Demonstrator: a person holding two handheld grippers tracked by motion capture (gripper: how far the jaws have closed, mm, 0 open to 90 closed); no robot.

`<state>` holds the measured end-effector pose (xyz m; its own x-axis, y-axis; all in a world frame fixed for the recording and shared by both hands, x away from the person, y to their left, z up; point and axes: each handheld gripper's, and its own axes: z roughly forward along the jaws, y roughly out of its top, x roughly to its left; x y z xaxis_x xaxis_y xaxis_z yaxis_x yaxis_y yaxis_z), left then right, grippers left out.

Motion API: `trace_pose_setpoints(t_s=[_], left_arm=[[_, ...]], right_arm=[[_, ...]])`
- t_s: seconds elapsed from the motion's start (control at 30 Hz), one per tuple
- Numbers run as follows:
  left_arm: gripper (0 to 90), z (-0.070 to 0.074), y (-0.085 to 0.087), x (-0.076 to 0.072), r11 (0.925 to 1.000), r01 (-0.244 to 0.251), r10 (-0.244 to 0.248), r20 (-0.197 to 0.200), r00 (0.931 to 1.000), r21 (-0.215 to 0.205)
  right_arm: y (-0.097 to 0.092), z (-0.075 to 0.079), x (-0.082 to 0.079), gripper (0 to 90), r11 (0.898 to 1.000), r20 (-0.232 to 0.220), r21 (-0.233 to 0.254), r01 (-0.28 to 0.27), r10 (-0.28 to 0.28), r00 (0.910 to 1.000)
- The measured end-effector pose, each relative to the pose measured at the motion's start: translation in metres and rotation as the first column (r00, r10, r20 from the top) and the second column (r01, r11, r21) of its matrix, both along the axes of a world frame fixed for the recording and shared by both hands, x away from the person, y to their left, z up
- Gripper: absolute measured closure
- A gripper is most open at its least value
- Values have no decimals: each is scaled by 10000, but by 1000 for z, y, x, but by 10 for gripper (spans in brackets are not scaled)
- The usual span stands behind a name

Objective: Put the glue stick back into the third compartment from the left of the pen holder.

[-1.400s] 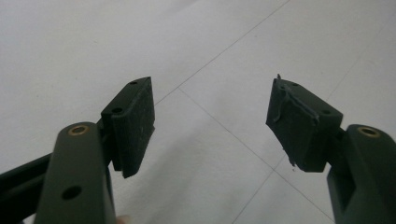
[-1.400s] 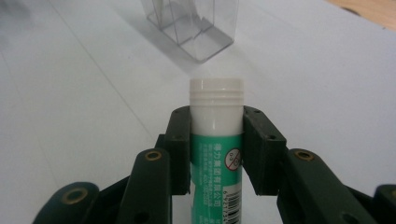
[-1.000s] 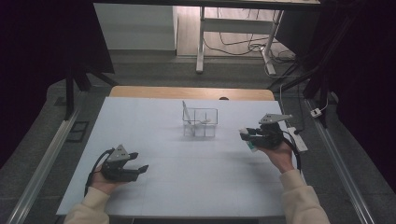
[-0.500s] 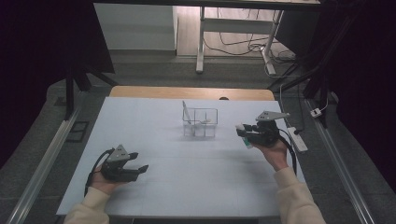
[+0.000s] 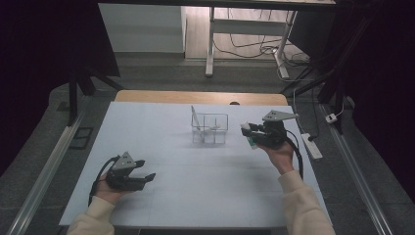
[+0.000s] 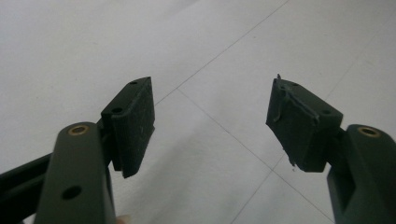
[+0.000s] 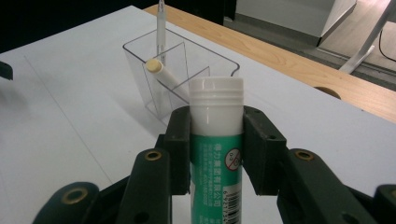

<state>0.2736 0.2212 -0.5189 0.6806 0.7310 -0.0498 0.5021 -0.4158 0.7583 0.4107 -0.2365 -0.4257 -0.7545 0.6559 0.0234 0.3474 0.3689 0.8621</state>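
**Carrying a glue stick toward the clear organizer**

Holding the glue stick (image 7: 216,140) between its two pads, the right claw (image 5: 250,132) hangs above the counter (image 5: 205,196) just to the right of the clear organizer (image 5: 209,129). In the right gripper view the pads press on the tube's green label just below the white ribbed cap, one on each side, so the cap end sticks out past the claw tips. That grip looks deliberate: with the cap end free and leading, the stick can be lowered into a compartment without the claw itself having to fit between the walls.

The organizer stands near the far middle of the counter, divided into compartments. A white pen (image 7: 161,35) stands upright against its far wall, and a second marker-like stick (image 7: 167,79) leans at an angle across a nearer compartment (its pale round end points up toward the camera). The compartment closest to the glue stick appears free, which is probably why the claw faces it from this side.

The left claw (image 5: 147,177) rests low at the near left of the counter, well apart from the organizer. The left gripper view shows its pads spread wide with nothing between them, only bare white surface beyond. Kept there, it stays out of the right hand's path.
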Motion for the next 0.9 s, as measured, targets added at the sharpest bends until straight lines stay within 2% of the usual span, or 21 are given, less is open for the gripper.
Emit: trace_pose_setpoints(t_s=[0.57,0.9], left_arm=[[325,0,0,0,10000,10,-10,8,10000,-32],[325,0,1,0,10000,22,-22,-1,10000,-42]], right_arm=[[24,9,11,650,9981,254,605,94,-109,9996],[39,15,15,650,9977,454,677,-18,-13,9990]])
